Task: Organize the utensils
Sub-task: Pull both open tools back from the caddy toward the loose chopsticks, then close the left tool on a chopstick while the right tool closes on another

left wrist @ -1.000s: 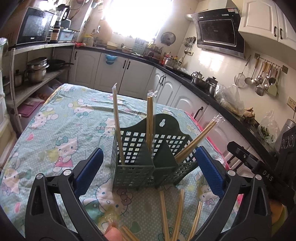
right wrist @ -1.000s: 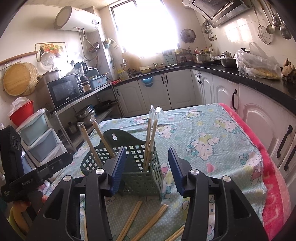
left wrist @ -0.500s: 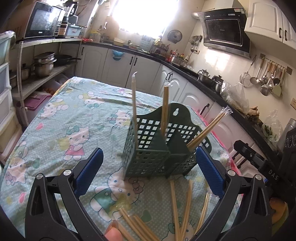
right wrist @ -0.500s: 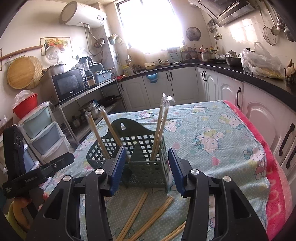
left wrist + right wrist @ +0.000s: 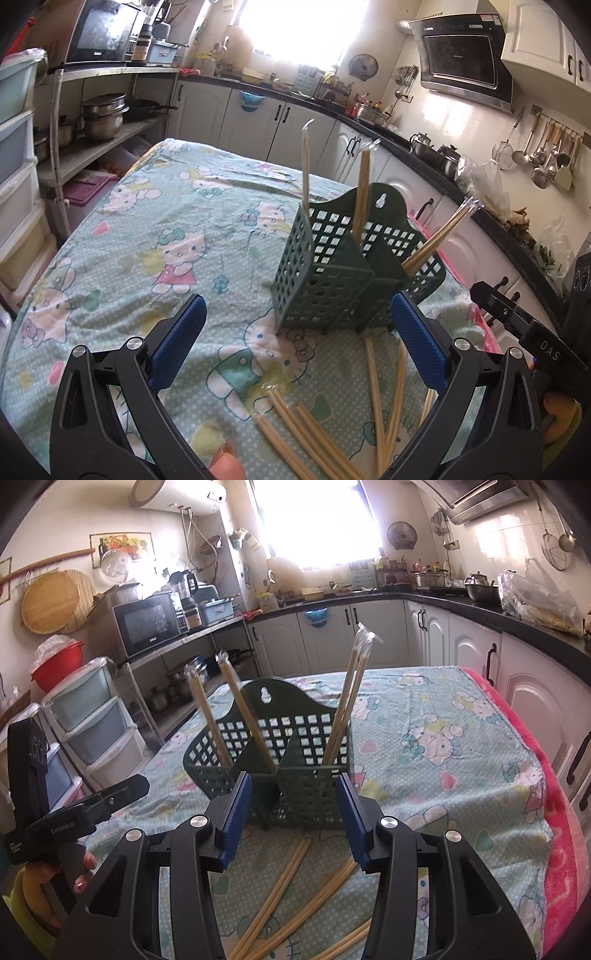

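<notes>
Both your claws have dropped toward the table (image 5: 122,236). Left claw (image 5: 295,343): released, empty. Right claw (image 5: 293,812): released, empty. Holder (image 5: 295,771): 12 o'clock. Loose chopsticks (image 5: 284,890): 6 o'clock.

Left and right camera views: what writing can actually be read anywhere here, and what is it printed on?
"DAS" on the black body of the right gripper.
White lettering on the body of the left gripper: too small and blurred to read.
Small brand mark on the microwave: too small to read.
Logo on the range hood: too small to read.
</notes>
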A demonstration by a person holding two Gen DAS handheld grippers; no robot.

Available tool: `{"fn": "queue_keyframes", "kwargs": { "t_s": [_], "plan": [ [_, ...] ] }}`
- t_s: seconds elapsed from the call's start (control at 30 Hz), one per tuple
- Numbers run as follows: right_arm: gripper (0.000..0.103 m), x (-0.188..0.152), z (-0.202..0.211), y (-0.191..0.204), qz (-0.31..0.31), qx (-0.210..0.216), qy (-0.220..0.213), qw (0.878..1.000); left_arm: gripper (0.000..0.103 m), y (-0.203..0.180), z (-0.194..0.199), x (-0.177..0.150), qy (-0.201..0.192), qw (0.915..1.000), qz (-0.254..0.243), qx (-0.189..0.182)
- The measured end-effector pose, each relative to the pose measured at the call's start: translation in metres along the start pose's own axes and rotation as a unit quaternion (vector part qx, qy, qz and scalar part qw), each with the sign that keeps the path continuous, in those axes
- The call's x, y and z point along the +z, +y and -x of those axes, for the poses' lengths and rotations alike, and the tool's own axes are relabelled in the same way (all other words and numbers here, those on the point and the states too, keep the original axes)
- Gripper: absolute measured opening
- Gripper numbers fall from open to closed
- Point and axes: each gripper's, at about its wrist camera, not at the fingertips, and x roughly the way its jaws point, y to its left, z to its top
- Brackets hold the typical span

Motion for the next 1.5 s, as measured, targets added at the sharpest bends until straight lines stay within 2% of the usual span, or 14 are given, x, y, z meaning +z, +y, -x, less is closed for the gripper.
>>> {"fn": "queue_keyframes", "kwargs": {
  "t_s": [0.67,0.93,0.97,1.0,1.1,1.23,1.5],
  "plan": [
    [0.046,-0.03,-0.018,0.017,0.01,0.013,0.046,0.999,0.091,0.025,0.0,-0.036,0.035,0.9992,0.003,0.021],
    [0.046,-0.044,-0.029,0.018,0.005,0.012,0.074,0.997,0.079,0.029,-0.001,-0.05,0.053,0.9984,-0.006,0.021],
    [0.046,-0.045,-0.031,0.018,0.005,0.012,0.077,0.997,0.075,0.028,-0.001,-0.051,0.055,0.9983,-0.007,0.02],
    [0.046,-0.047,-0.032,0.017,0.004,0.011,0.082,0.997,0.067,0.028,-0.002,-0.053,0.059,0.998,-0.008,0.018],
    [0.046,-0.051,-0.037,0.016,-0.001,0.009,0.092,0.996,0.061,0.028,-0.004,-0.058,0.072,0.9973,-0.007,0.01],
    [0.046,-0.055,-0.039,0.014,-0.008,0.007,0.1,0.995,0.044,0.028,-0.009,-0.064,0.093,0.9957,-0.001,-0.006],
    [0.046,-0.057,-0.042,0.012,-0.012,0.008,0.105,0.994,0.028,0.029,-0.02,-0.076,0.134,0.99,0.018,-0.039]
  ]
}}
